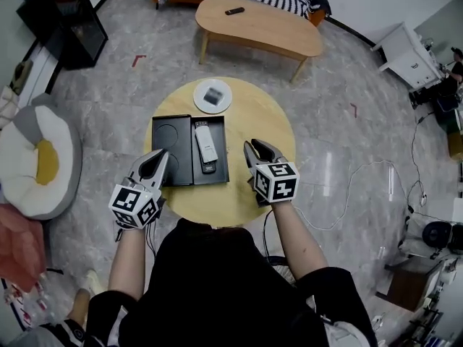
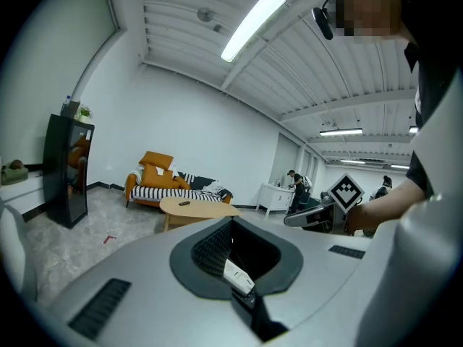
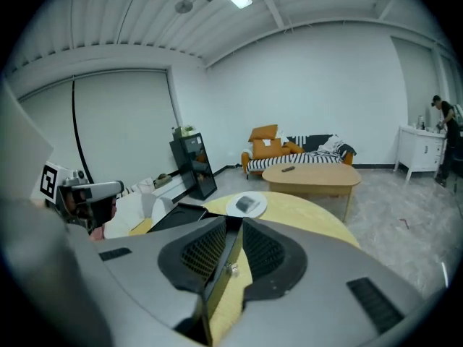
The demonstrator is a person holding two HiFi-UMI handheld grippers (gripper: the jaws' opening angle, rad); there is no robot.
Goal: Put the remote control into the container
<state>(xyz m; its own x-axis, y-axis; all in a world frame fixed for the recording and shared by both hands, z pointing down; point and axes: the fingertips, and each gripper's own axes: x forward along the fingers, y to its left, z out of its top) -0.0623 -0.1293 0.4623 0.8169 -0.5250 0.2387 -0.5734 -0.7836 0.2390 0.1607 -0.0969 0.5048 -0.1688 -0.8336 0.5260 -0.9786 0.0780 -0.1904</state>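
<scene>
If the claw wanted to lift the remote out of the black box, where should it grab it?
Probably across the narrow middle of the remote control, coming straight down from above. It lies flat and lengthwise in the right half of the black container. That makes its two long sides the easiest to pinch, and the container's walls would likely get in the way of a sideways approach.

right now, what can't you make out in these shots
- Dark item on the white plate, head view: too small to identify.
- Small dark object on the far table, head view: too small to name.
- Buttons on the remote control, head view: too small to read.
</scene>
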